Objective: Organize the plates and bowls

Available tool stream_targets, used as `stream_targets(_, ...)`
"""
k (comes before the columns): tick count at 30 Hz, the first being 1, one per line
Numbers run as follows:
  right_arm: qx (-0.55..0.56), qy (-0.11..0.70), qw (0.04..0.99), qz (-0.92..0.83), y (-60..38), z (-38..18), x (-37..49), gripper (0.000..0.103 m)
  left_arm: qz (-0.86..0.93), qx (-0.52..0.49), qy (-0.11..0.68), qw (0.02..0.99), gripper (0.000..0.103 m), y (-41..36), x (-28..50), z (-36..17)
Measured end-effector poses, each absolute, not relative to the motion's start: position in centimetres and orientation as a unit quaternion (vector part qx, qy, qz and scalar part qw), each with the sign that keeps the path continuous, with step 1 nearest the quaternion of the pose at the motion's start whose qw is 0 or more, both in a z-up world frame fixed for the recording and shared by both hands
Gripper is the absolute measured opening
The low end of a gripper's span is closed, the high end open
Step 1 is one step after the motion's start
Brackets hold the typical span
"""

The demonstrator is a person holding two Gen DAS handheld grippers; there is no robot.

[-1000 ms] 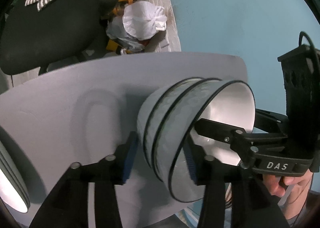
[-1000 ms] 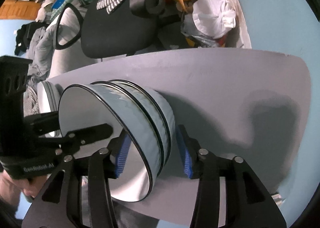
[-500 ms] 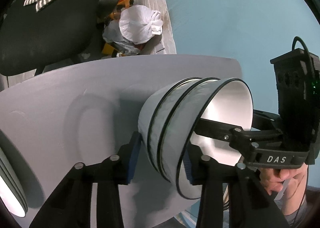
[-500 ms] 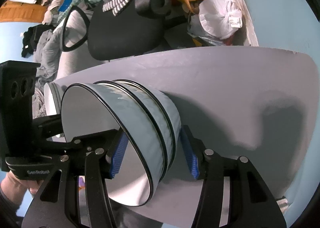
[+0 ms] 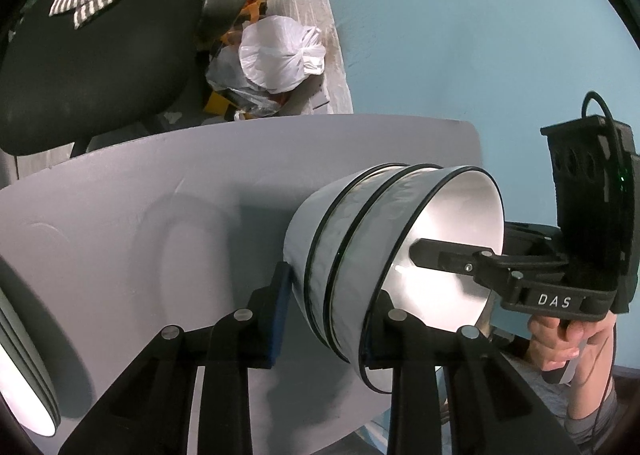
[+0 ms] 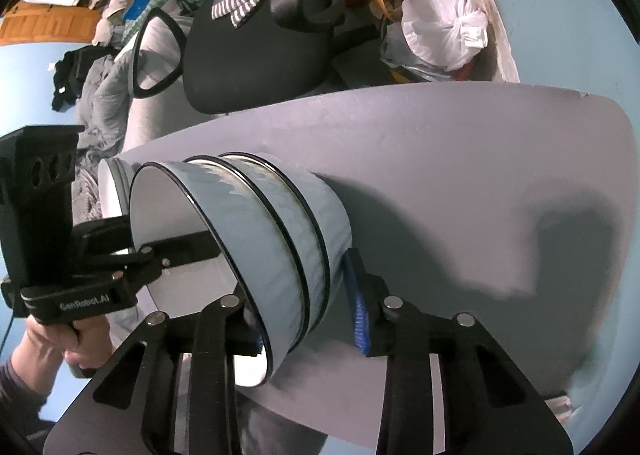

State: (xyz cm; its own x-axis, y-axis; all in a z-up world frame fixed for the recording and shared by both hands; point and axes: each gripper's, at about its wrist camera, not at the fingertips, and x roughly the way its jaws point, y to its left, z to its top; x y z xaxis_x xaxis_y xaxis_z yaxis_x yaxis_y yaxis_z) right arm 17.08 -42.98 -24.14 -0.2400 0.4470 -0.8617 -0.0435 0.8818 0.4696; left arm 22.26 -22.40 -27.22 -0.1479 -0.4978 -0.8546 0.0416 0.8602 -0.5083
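Bowls: three nested bowls (image 5: 384,255) (image 6: 264,239) are held on their side above the grey table (image 5: 140,215) (image 6: 460,159).
Left gripper (image 5: 326,319): jaws just closed in; the stack's walls are clamped.
Right gripper (image 6: 306,319): jaws likewise closed in, clamped on the same stack.
Plates: a stack of plates (image 5: 20,383) (image 6: 112,191) is seen at the table's edge; count unclear.

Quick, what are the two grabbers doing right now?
Left gripper: just closed, clamped on the stack of bowls.
Right gripper: just closed, clamped on the same stack.
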Motion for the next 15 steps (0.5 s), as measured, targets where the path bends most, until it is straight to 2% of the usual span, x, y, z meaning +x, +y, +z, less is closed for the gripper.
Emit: stream_targets(15, 0.125, 0.761, 0.608, 0.188, -42.62, -23.71, 16.74, 0.025, -0.207, -0.155, 0.733, 0.629, 0.028, -22.07, 21.56, -27.09)
